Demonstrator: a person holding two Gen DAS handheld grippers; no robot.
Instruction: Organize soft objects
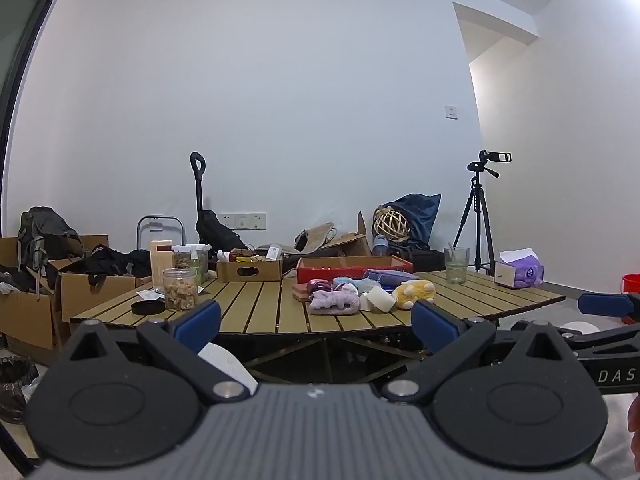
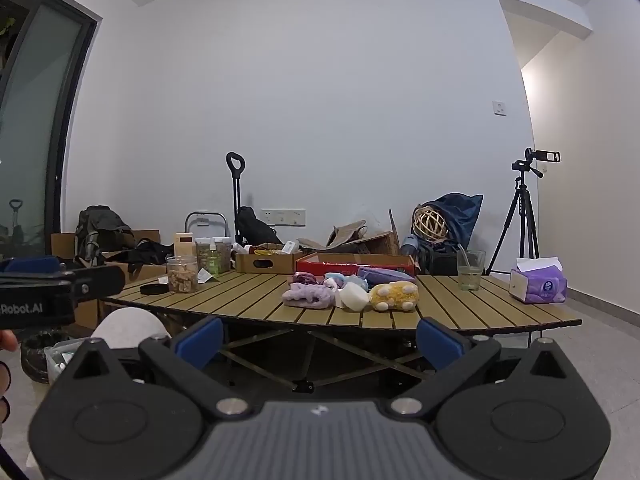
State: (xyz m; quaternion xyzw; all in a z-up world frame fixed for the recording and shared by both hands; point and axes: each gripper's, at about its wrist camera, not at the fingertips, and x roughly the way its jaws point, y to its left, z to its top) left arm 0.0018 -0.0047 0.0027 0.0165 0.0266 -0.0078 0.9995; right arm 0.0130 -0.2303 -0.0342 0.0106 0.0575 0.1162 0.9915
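Note:
A pile of soft things lies mid-table: a lilac fluffy cloth [image 1: 334,303] [image 2: 308,295], a yellow plush toy [image 1: 414,295] [image 2: 394,296], a white sponge block [image 1: 380,299] [image 2: 354,296], pale blue and pink pieces behind. A red box [image 1: 354,268] [image 2: 356,266] stands just behind the pile. My left gripper [image 1: 316,326] is open and empty, held below and in front of the table's near edge. My right gripper [image 2: 318,338] is open and empty, also short of the table. Each gripper shows at the edge of the other's view.
On the slatted table [image 1: 256,312]: a glass jar of snacks [image 1: 181,289], a black lid [image 1: 148,307], a cardboard box [image 1: 249,270], a drinking glass [image 1: 456,265], a purple tissue box [image 1: 520,274]. Cardboard boxes, bags and a tripod [image 1: 478,216] stand around.

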